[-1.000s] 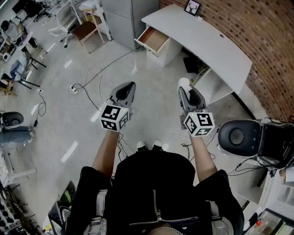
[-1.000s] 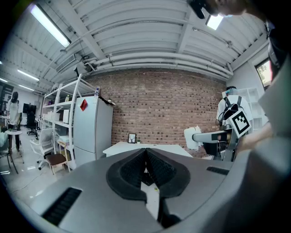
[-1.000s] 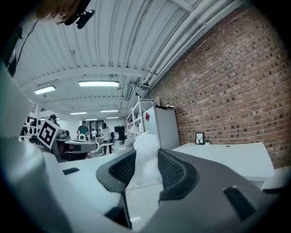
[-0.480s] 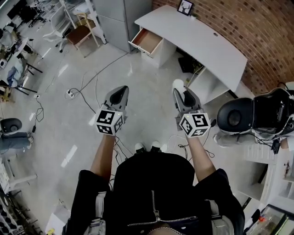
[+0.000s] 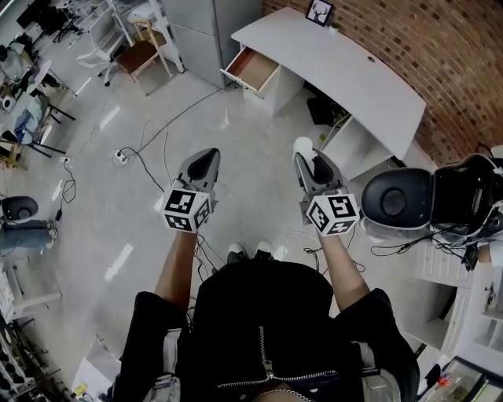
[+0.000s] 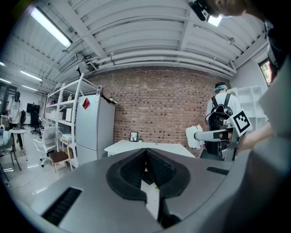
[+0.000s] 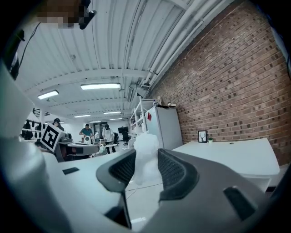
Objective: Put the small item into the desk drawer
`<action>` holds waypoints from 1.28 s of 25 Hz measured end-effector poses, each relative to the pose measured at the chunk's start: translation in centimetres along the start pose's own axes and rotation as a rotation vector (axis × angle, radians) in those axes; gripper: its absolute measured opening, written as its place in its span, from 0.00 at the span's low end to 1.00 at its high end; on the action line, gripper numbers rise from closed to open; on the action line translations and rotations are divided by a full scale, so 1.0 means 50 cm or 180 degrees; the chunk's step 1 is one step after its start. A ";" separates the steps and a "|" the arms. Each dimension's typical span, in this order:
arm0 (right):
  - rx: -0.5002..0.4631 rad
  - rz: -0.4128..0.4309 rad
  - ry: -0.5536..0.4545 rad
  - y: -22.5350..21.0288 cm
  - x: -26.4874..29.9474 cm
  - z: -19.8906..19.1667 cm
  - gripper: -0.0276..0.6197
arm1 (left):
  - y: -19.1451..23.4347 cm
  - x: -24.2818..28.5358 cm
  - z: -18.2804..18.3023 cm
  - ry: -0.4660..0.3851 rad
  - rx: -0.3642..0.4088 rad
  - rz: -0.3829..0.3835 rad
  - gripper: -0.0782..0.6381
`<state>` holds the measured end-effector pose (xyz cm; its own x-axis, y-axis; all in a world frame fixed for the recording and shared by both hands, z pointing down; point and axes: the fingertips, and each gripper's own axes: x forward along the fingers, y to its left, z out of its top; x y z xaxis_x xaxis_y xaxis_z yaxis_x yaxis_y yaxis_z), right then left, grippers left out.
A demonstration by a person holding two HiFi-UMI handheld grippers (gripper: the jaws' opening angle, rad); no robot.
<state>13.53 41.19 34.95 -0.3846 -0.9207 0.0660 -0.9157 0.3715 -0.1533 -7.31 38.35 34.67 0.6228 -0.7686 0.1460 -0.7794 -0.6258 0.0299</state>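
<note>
The small item (image 5: 302, 146) is a crumpled white lump, and my right gripper (image 5: 306, 156) is shut on it; in the right gripper view this item (image 7: 145, 152) sticks up between the black pads (image 7: 175, 170). My left gripper (image 5: 210, 153) is held level beside it, shut with nothing in it, and its tips meet (image 6: 146, 151). Both hang over the floor, well short of the white desk (image 5: 346, 67). The desk drawer (image 5: 251, 69) stands pulled open at the desk's left end, its wooden inside showing.
A black office chair (image 5: 393, 200) stands close on the right. Cables and a power strip (image 5: 122, 157) lie on the floor to the left. A grey cabinet (image 5: 200, 31) and a wooden chair (image 5: 141, 51) stand left of the drawer. A picture frame (image 5: 318, 11) sits on the desk.
Both grippers keep their pose and grip. The head view has shifted: the office chair now sits further left in frame, and the desk and drawer lie slightly higher and to the left.
</note>
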 end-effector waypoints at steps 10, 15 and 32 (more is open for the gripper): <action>0.0049 0.0140 0.0040 -0.025 0.012 -0.012 0.27 | -0.024 0.005 0.008 -0.0053 0.0033 0.0113 0.14; 0.0025 0.0157 0.0025 -0.027 0.041 -0.011 0.27 | 0.001 0.022 0.013 -0.0083 0.0017 0.0153 0.14; 0.0086 0.0012 0.0075 -0.076 0.298 0.006 0.27 | 0.196 0.221 0.030 -0.0048 0.0017 -0.0088 0.14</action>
<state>11.29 26.02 36.22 -0.3909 -0.9162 0.0886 -0.9109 0.3712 -0.1802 -7.98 23.51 35.11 0.6450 -0.7530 0.1304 -0.7616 -0.6474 0.0284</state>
